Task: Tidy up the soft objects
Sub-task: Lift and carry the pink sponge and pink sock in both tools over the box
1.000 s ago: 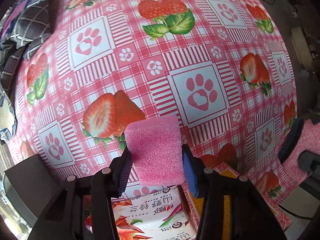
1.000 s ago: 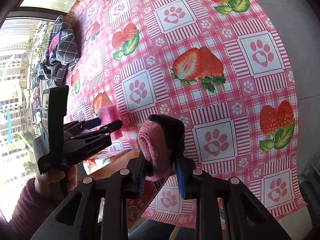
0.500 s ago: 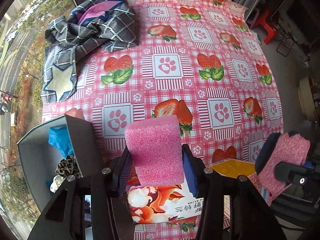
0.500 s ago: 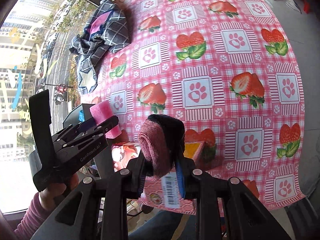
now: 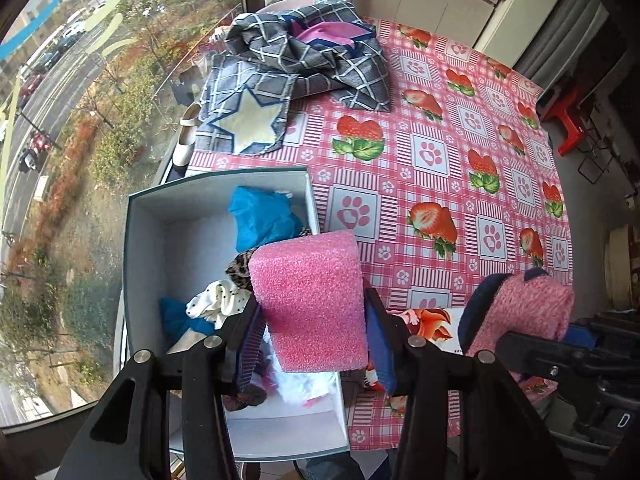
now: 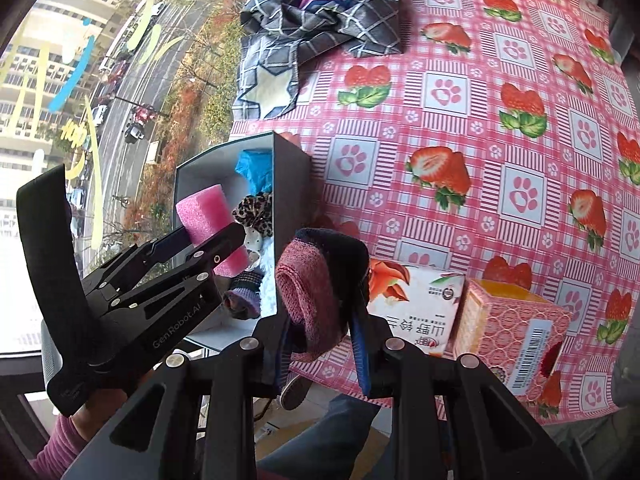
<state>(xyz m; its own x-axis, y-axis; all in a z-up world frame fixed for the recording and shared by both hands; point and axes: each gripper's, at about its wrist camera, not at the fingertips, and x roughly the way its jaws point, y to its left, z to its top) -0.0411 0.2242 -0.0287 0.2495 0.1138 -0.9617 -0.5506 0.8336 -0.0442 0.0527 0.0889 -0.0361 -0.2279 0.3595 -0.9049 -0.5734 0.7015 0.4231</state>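
Looked down on a table under a pink cloth point(image 5: 432, 152) of strawberries and paws, hard against a window point(image 5: 80, 80) at 9 o'clock with a street far below. Found a grey plaid cloth point(image 5: 312, 52) heaped at 12 o'clock. Found an open box point(image 5: 144, 240) at the table's 8 o'clock edge, already holding blue, leopard-print and dotted soft bits.

Saw the left gripper point(image 5: 312, 316) pinching a pink foam block point(image 5: 308, 292) between its pads, poised above the box's 3 o'clock wall. Saw the right gripper point(image 6: 320, 332) pressed tight on a pink-and-navy sock point(image 6: 316, 288), just at 3 o'clock of that wall, over the table edge.

Judged the drop the risky part. Might have let the foam, light and springy, strike the wall and bounce onto the table or off the edge if released so near the rim. Might have snagged the sock's loose tail on the wall. Might have knocked the grippers together, crowded side by side. Might have shoved the box, sitting at the very edge, toward the window.

Read "GenRobot.AI" on the left gripper's arm. Made out upside-down Chinese characters on a flowered carton point(image 6: 416, 300) at 5 o'clock, too small to trust. Spotted a barcode on the pink carton point(image 6: 516, 320) beside it, digits unreadable.
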